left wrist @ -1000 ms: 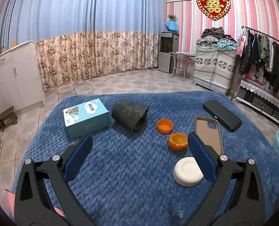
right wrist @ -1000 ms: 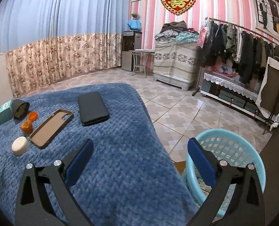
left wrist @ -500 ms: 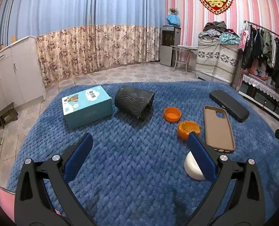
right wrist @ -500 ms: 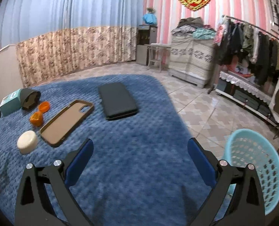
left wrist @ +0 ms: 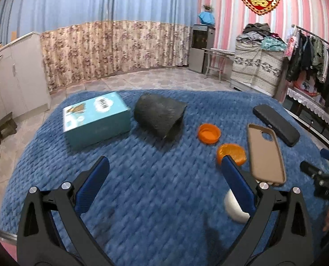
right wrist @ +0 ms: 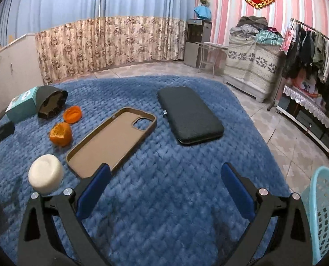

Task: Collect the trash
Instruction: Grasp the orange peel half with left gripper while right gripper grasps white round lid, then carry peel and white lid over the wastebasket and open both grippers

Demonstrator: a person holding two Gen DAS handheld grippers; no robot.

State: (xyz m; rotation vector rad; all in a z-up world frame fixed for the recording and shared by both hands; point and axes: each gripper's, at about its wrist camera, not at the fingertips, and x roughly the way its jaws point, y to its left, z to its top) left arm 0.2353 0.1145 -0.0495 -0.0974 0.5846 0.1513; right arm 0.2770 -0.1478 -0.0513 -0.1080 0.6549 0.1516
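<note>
Both grippers hang over a blue quilted cover [right wrist: 164, 199] with their blue-padded jaws spread wide and nothing between them. The left gripper [left wrist: 164, 173] faces the far side of the spread, where a teal box [left wrist: 95, 120] lies just beside a dark ribbed sleeve [left wrist: 159, 115] tipped on its side, its open end toward the right. To the right of that sits an orange cap [left wrist: 208, 133], hollow side up, and nearer still a piece of orange peel [left wrist: 232, 153], partly hidden behind the left gripper's right finger. A white round lid [left wrist: 233, 209] peeks out from behind that same finger (only a sliver of it shows from this side).

The right gripper [right wrist: 164, 177] looks across the same things from the other end. From here the white lid [right wrist: 46, 174] stands clear at the lower left, just outside the left finger, with the peel [right wrist: 61, 134] beyond it and the cap [right wrist: 72, 115] beyond that. A tan phone case [right wrist: 111, 141] lies open side up, its near corner just ahead of the left fingertip; a black flat case [right wrist: 190, 115] rests apart from it to the right. Off the edge of the cover, down on the tiled floor at the far right, stands a light blue perforated basket [right wrist: 324, 210].
</note>
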